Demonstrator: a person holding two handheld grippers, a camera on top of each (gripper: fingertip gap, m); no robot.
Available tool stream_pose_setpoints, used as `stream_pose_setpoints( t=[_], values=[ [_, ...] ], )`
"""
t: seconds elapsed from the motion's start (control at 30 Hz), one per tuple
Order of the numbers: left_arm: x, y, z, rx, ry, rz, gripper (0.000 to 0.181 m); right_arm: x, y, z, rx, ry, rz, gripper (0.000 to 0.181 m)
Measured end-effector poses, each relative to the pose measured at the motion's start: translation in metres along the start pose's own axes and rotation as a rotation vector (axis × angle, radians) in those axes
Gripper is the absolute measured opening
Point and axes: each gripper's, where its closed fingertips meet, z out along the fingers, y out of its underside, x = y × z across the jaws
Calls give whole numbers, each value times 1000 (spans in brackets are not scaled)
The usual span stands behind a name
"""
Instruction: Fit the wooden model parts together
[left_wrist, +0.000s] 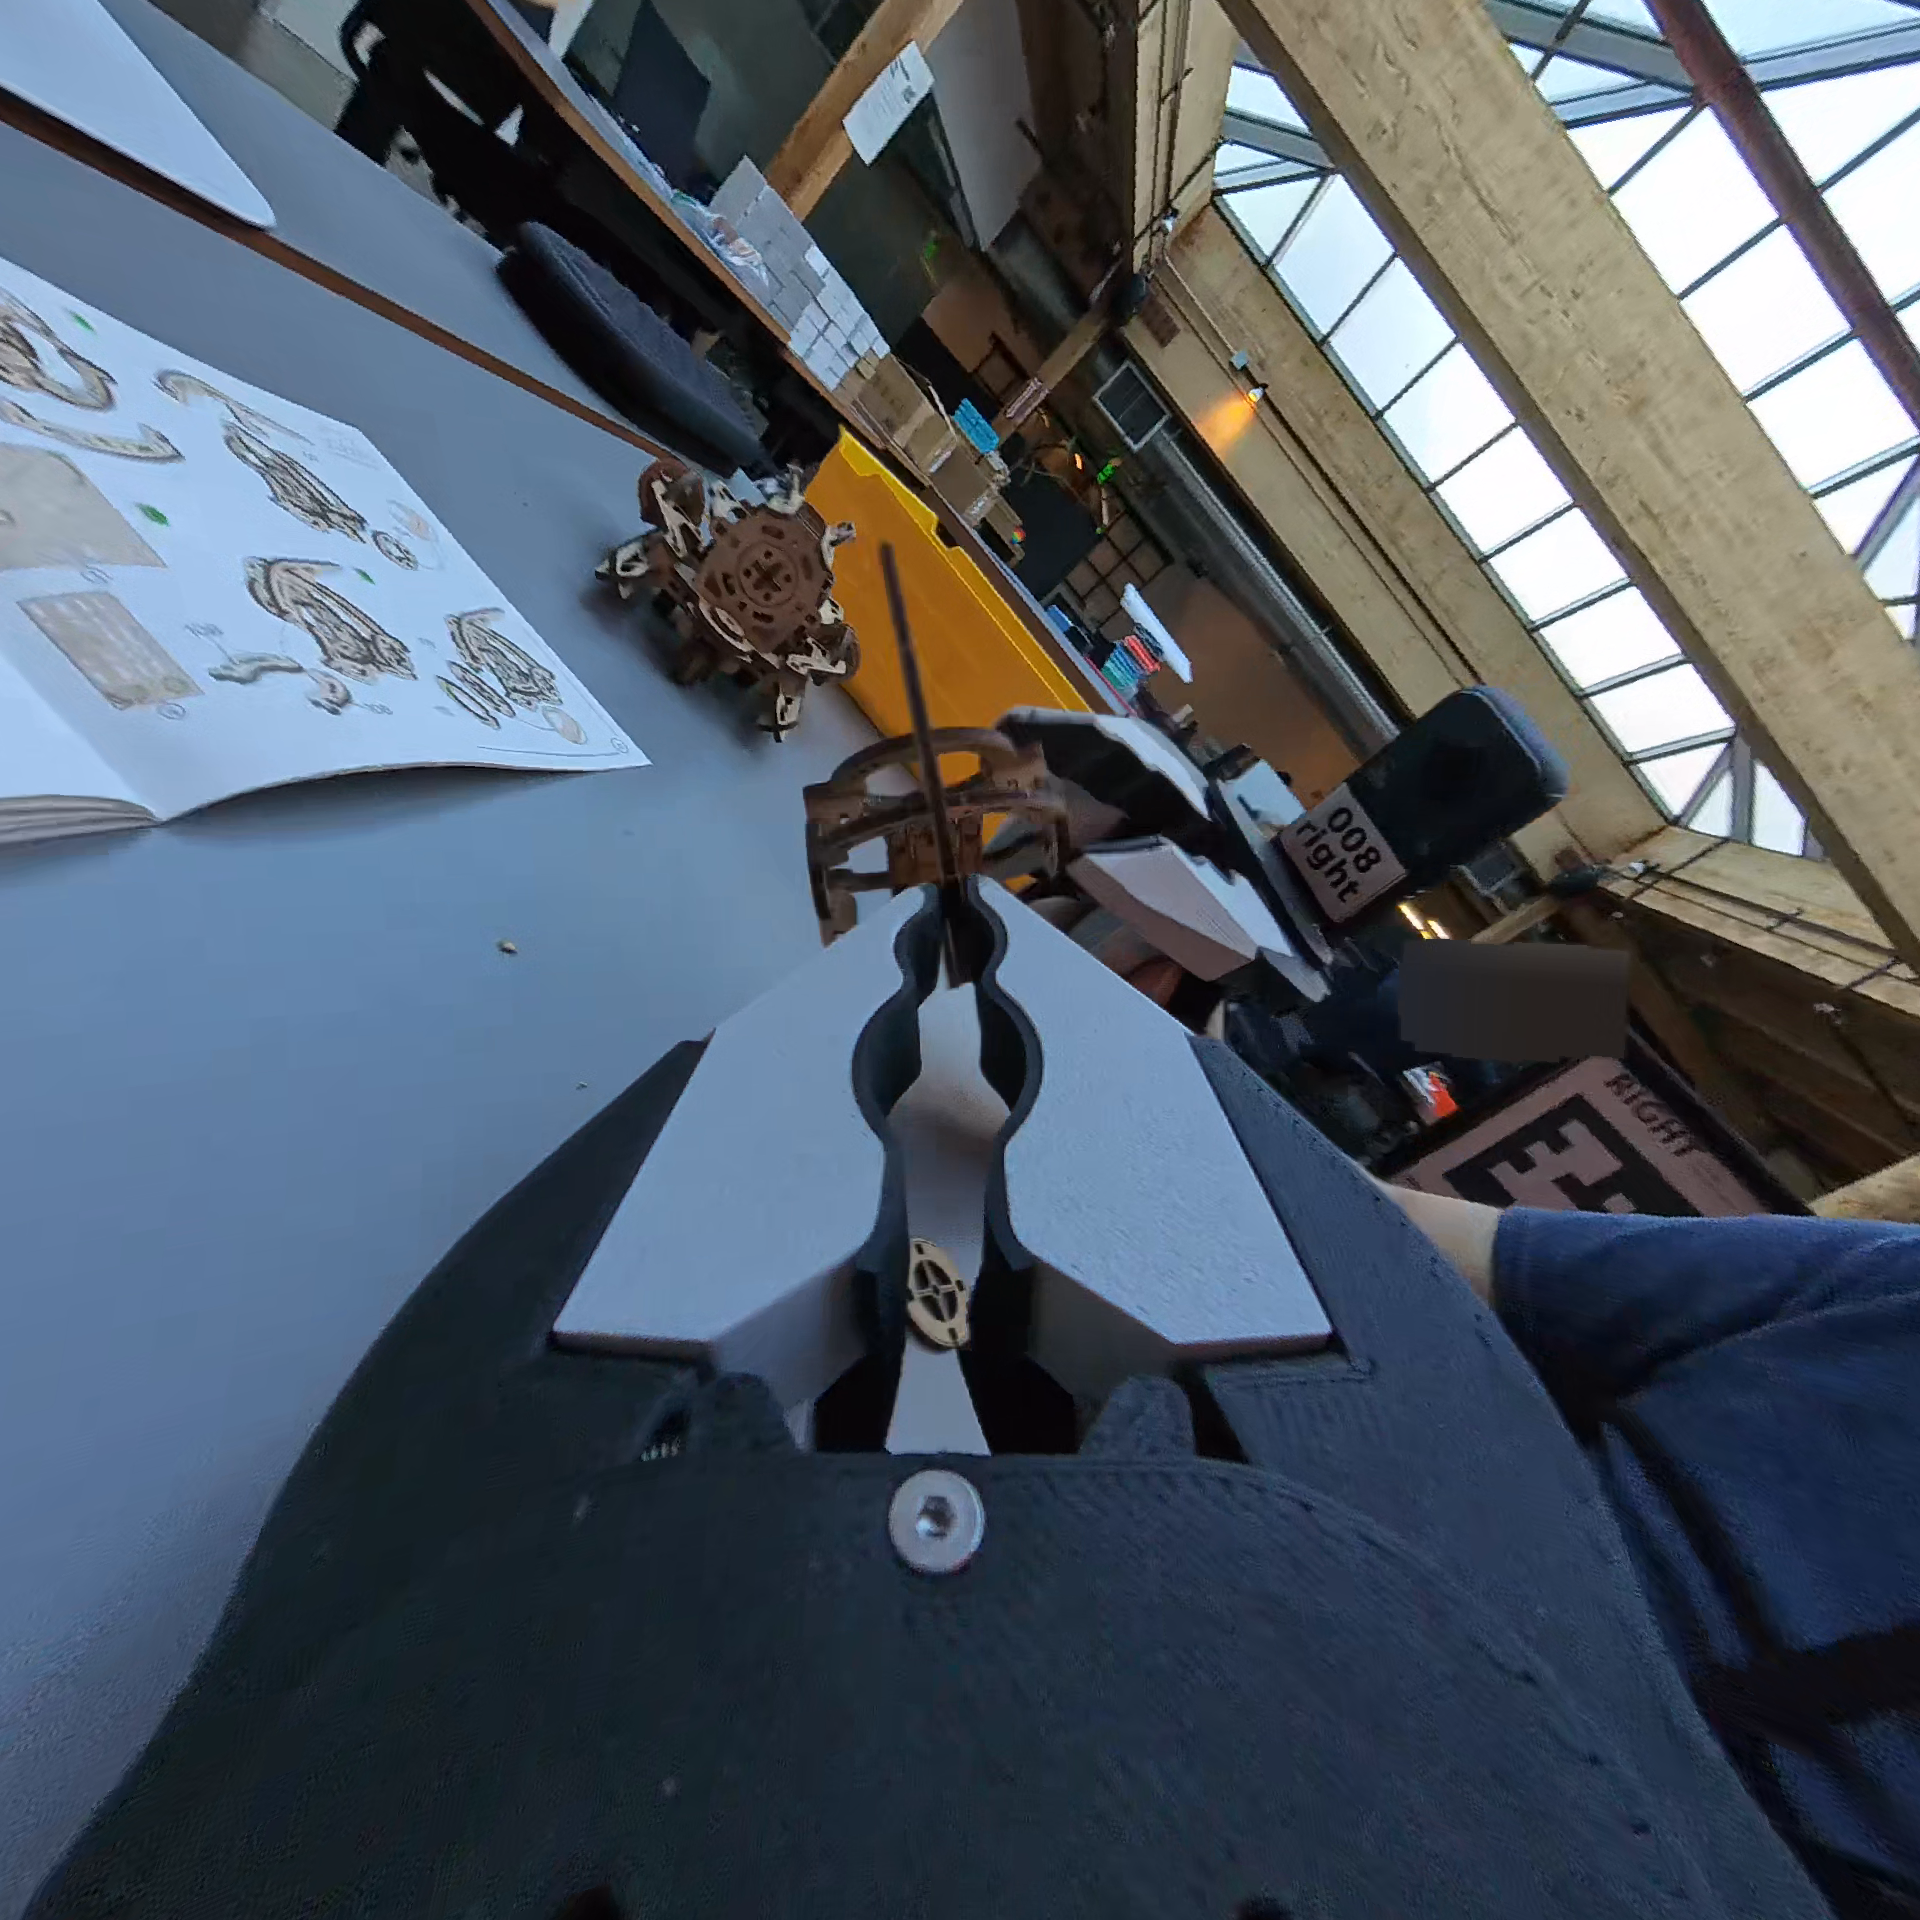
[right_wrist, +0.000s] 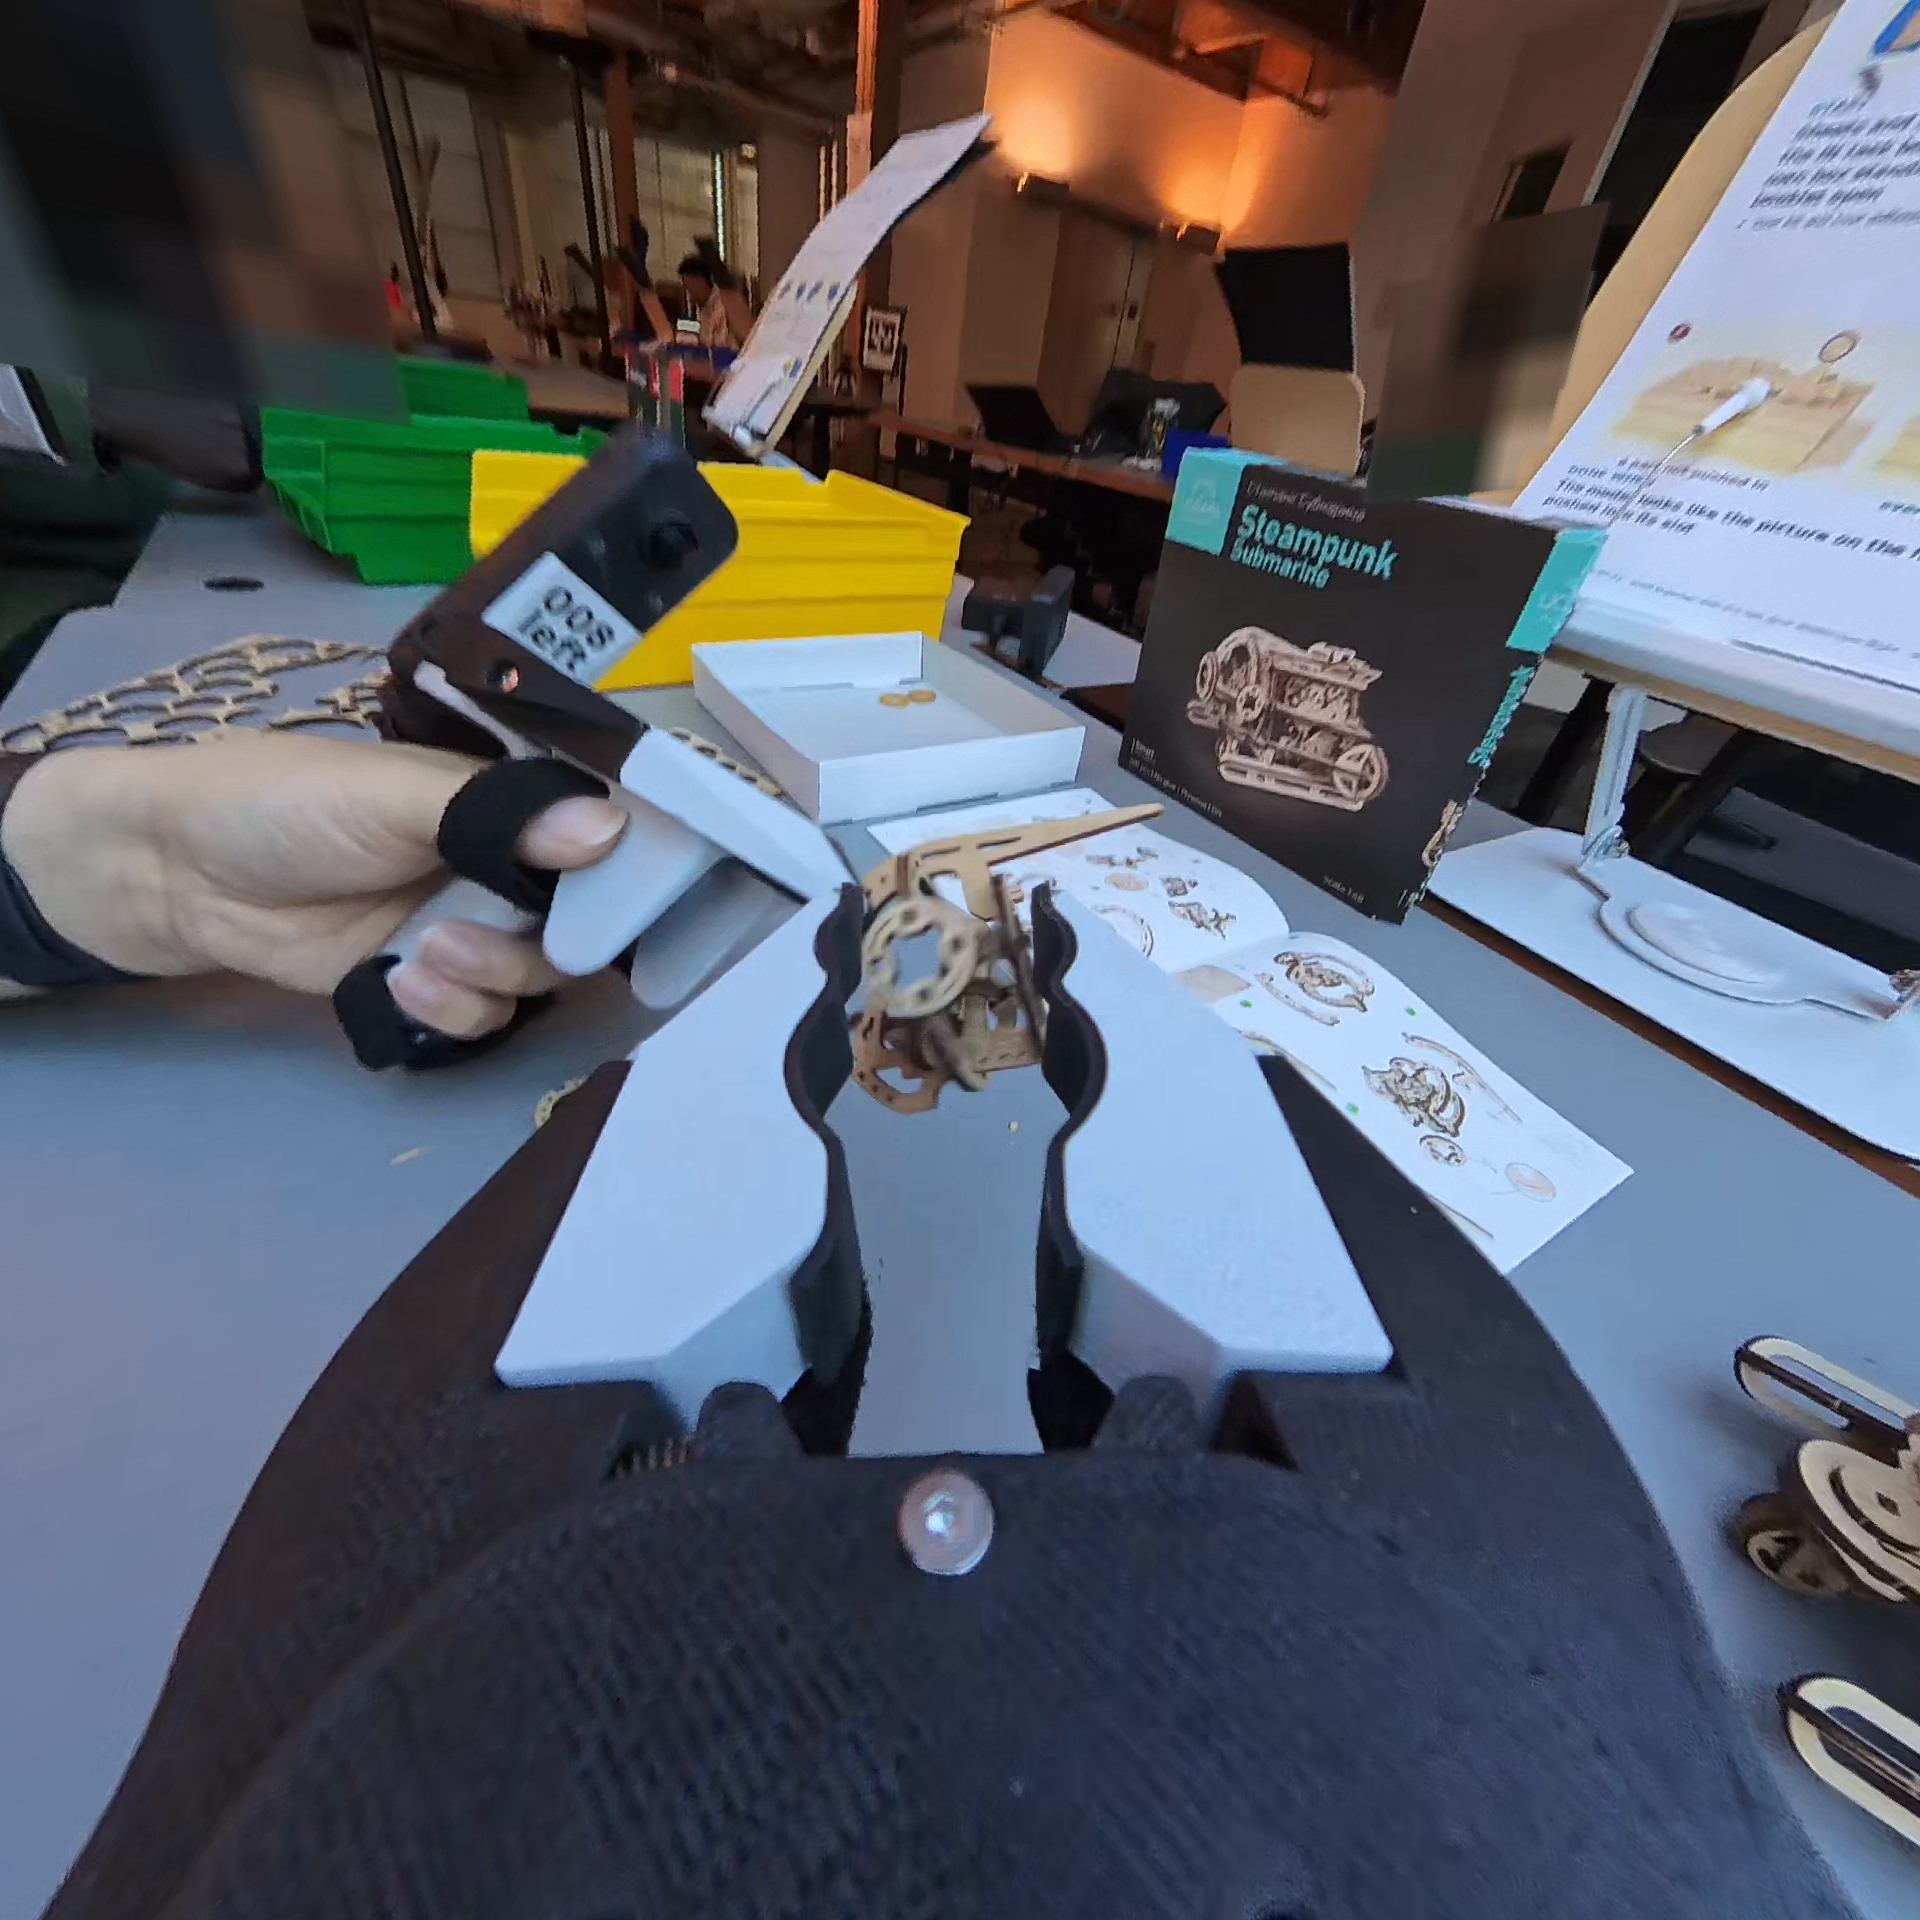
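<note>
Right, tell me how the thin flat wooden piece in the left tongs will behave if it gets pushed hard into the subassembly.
The thin wooden piece looks like a narrow strip seen edge-on, so it probably flexes or snaps under side load. The left tongs pinch only its lower end, so it may pivot. The openwork subassembly in the right tongs seems light and fragile.

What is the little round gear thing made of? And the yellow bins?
The gear assembly looks like thin plywood, unpainted and matte: pale tan faces, darker brown cut edges. The yellow bins look like moulded plastic: even bright colour, smooth, slightly shiny walls.
</note>
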Motion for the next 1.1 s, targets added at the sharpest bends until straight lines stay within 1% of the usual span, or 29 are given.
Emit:
stream_pose_setpoints(
  t=[0.07,0.13,0.2,0.27,0.37,0.47,0.53,0.67,0.73,0.77,0.8,0.83,0.9,0.97,1.03,1.1],
  values=[
    [-7,-3,-4,-9,-74,94,0,1,3,1,-24,2,2,34],
    [-12,-6,-6,-22,-157,208,0,1,1,1,-20,11,5,33],
    [-15,-6,-7,-40,-231,310,0,-1,2,2,-50,24,-26,28],
    [-20,-7,-8,-54,-315,400,0,-2,4,5,-92,56,-97,23],
    [-23,-5,-6,-68,-386,490,0,-3,14,11,-184,100,-131,19],
    [-23,-2,-3,-79,-406,513,0,-4,26,17,-250,101,-112,17],
    [-25,0,-1,-89,-409,514,1,-3,28,18,-257,109,-100,5],
    [-27,2,1,-97,-404,514,2,2,37,18,-306,121,-82,0],
    [-25,4,3,-105,-373,516,3,5,39,17,-313,116,-69,0],
    [-22,2,2,-86,-352,508,10,7,39,16,-313,112,-48,0],
    [-17,-4,1,-55,-331,496,26,10,39,14,-311,112,-18,0],
    [-13,-11,-2,-20,-315,493,32,15,38,11,-301,114,15,0],
    [-4,-26,-13,46,-284,520,30,27,36,2,-277,122,80,0],
    [-9,-36,-25,73,-301,539,27,38,34,-9,-242,115,147,0],
    [-19,-40,-32,68,-321,530,23,51,31,-21,-208,136,216,0],
    [-30,-37,-33,43,-339,517,21,61,31,-29,-185,144,255,0]
  ],
)
